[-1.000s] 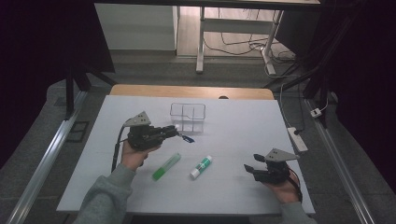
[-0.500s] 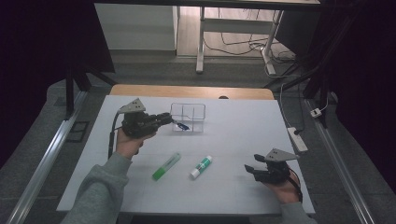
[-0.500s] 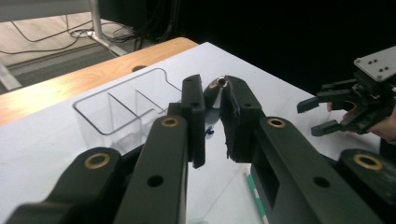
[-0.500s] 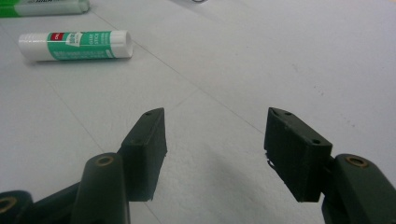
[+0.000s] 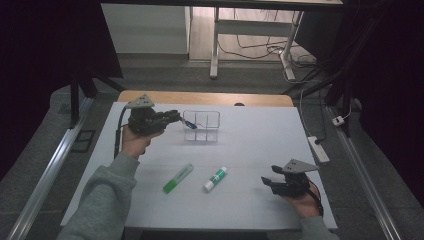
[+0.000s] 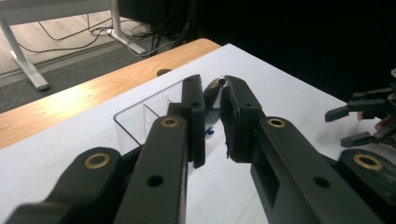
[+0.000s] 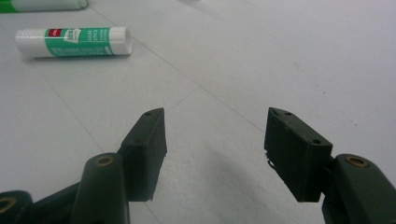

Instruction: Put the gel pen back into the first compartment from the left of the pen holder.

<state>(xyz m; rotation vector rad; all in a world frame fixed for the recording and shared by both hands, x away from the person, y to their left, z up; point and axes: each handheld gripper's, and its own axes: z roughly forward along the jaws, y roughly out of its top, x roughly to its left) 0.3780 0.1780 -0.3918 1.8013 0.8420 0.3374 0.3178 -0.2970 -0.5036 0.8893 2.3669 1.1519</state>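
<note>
My left gripper (image 5: 176, 118) is clamped on a small blue-tipped pen (image 5: 190, 124), holding it over the left end of the clear plastic compartment box (image 5: 206, 125) at the far side of the white table (image 5: 250, 150) (can't tell which compartment). My right gripper (image 5: 269, 181) sits near-right, its 2 jaws spread with nothing between them.

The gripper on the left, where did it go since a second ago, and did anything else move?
The left gripper carried its small blue-tipped pen away from the person, up from near the green marker to the clear box. It is shut on the pen, just over the box's left edge. The right gripper stayed put, open, on the table. The marker and glue stick did not move.
</note>
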